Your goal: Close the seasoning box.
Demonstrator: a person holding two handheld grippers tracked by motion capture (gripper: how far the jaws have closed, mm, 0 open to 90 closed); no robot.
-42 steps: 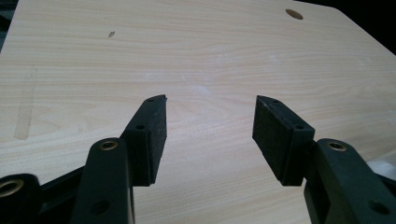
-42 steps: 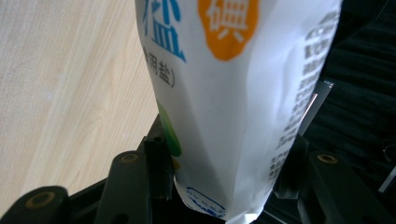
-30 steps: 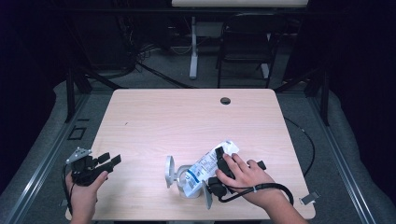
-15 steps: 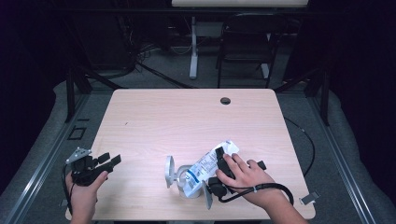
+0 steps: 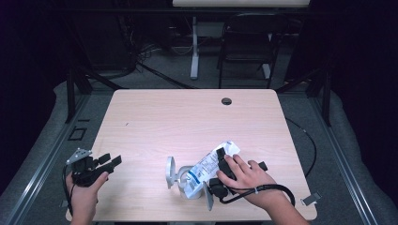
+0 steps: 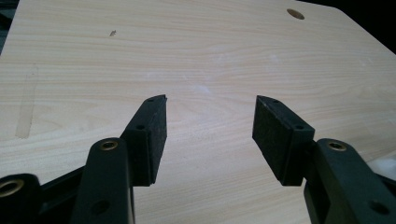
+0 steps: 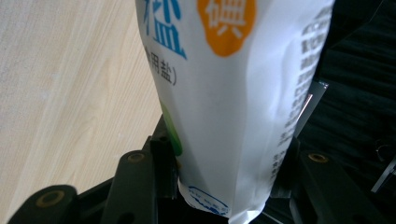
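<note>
A light wooden table with rounded corners (image 5: 187, 122) is seen from the high view, with a small dark round hole (image 5: 226, 101) near its far edge at about 12 o'clock. A white plastic pouch printed with blue and black text (image 5: 206, 169) is located on the near part of the table at about 5 o'clock from its centre, lying tilted with one end towards 2 o'clock. The right gripper (image 5: 219, 165) is held by the person's right hand (image 5: 246, 177) against this pouch, and a black cable (image 5: 263, 191) is looped around the wrist. In the right gripper view the pouch (image 7: 233, 93) is clamped between the two black jaws, its bottom edge set between them; an orange badge and blue characters are seen on its face. A white round holder-like object (image 5: 172, 172) is seen just beside the pouch at its 9 o'clock side; its exact form cannot be told.

The left gripper (image 5: 105, 163) is held by the left hand (image 5: 84, 190) at the table's near-left corner, at about 8 o'clock, well apart from the pouch. A grey three-cornered plate (image 5: 78, 154) is carried on top of it. In the left gripper view the jaws are spread wide apart with nothing between them, only bare wood grain (image 6: 196, 60) beyond, and the dark hole (image 6: 294, 14) is seen at 1 o'clock.
</note>
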